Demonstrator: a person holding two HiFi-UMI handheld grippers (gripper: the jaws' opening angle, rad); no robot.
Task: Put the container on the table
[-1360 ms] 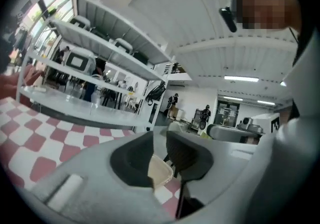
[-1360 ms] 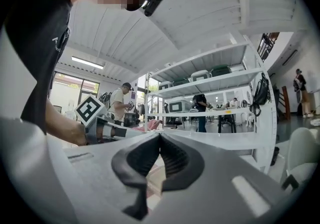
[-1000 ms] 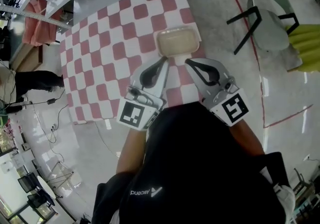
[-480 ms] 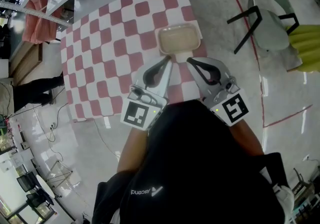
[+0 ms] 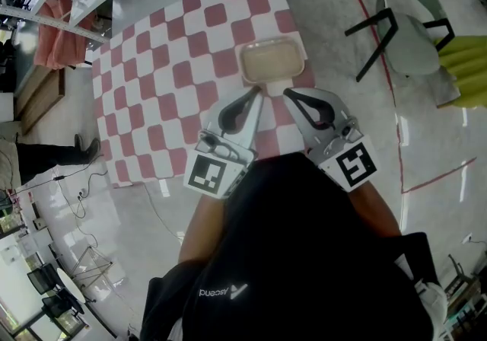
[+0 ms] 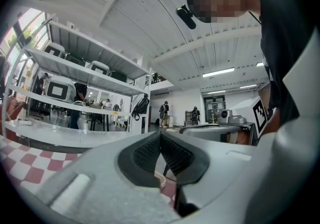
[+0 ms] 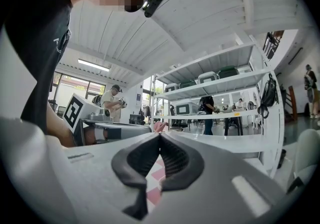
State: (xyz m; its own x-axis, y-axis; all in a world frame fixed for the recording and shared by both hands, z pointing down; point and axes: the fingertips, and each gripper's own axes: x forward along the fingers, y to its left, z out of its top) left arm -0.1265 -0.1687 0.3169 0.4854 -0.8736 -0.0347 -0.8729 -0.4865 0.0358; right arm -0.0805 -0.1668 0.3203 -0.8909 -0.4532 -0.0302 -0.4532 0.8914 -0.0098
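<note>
Container (image 5: pixel 271 60) unmoved on table (image 5: pixel 152 81); left gripper (image 5: pixel 255 90) and right gripper (image 5: pixel 286 91) jaws stay closed

Black shirt (image 5: pixel 251 256): white word "Ascend" beside a small logo, seen upside down.
Left white marker cube (image 5: pixel 208 176): black-and-white square code, no letters.
Right white marker cube (image 5: pixel 355 165): likewise.

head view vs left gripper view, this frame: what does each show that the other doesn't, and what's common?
Head view only: the container resting on the checkered table near its right edge, just beyond the tips of the left gripper and right gripper; a chair on the floor.
Left gripper view only: that gripper's pads meeting with nothing between them; shelving and people in the background.
Both: the checkered table and the right gripper's marker cube.
</note>
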